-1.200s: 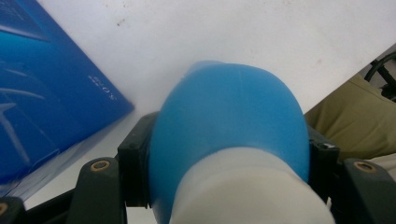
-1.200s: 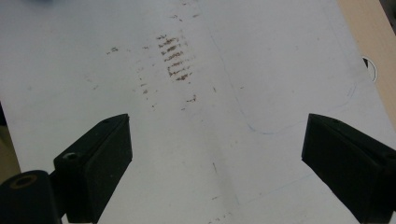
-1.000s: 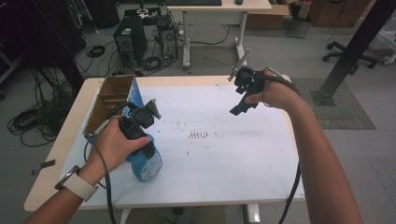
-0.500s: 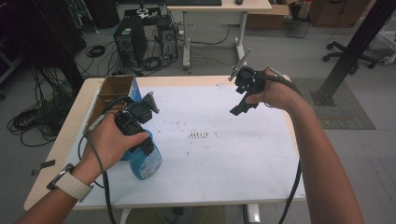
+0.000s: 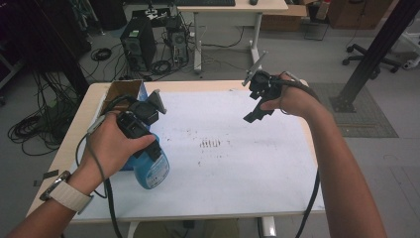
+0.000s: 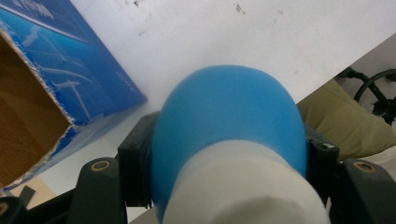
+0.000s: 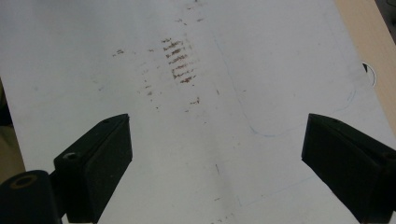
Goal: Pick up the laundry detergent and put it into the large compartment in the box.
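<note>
Near the left edge of the desk (image 5: 223, 198), the left tongs (image 5: 148, 148) are clenched around a blue bottle (image 5: 151, 171), with one black jaw on each side of its body. In the left gripper view the bottle's white top points toward the camera. Just behind the bottle stands an open blue cardboard box (image 5: 124, 91). Over the far right part of the desk, the right tongs (image 5: 255, 111) are released wide with nothing between them, above a white sheet (image 5: 237, 163) with brown smudges (image 5: 210, 144).
</note>
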A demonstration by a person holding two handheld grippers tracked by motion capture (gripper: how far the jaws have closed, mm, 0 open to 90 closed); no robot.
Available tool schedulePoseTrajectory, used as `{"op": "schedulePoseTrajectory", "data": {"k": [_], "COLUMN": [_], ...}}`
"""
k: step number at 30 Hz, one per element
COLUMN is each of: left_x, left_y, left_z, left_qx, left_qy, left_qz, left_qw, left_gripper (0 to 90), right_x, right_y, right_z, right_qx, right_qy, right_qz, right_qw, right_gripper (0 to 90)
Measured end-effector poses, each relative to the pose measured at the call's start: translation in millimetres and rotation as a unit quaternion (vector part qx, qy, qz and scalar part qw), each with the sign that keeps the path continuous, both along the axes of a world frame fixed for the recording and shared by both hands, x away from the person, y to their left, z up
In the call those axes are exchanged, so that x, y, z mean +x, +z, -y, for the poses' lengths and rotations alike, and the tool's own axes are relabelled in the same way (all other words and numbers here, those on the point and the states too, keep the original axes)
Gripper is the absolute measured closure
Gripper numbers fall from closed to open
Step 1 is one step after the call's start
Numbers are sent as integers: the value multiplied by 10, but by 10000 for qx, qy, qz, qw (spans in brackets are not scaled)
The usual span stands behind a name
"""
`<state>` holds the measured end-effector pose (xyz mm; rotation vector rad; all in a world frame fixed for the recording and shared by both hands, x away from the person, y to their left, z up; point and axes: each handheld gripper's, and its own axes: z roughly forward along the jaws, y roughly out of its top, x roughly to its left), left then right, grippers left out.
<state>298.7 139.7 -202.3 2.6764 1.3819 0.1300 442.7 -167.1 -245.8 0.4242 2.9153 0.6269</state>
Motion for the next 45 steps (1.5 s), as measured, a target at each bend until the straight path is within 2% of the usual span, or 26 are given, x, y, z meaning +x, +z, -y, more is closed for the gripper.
{"op": "schedulePoseTrajectory", "data": {"k": [16, 25, 29, 36, 45], "left_x": [12, 52, 71, 136, 227], "left_y": [309, 470, 533, 668, 839], "left_z": [-30, -96, -106, -158, -205], "left_qx": [50, 5, 82, -79, -82], "left_qy": [99, 286, 326, 547, 782], "left_qz": [27, 105, 117, 152, 224], "left_qw": [9999, 9995, 9994, 9984, 9967], "left_gripper": [371, 371, 371, 371, 372], "right_x": [-16, -14, -12, -10, -5], "right_y": [16, 12, 16, 23, 41], "right_z": [22, 3, -2, 8, 23], "right_qx": [-16, -21, -38, -26, -7], "right_qy": [-18, 2, 12, 8, -1], "right_qz": [30, 18, 24, 27, 41], "right_qw": [10000, 10000, 10000, 10000, 10000], "right_gripper": [86, 87, 86, 87, 87]}}
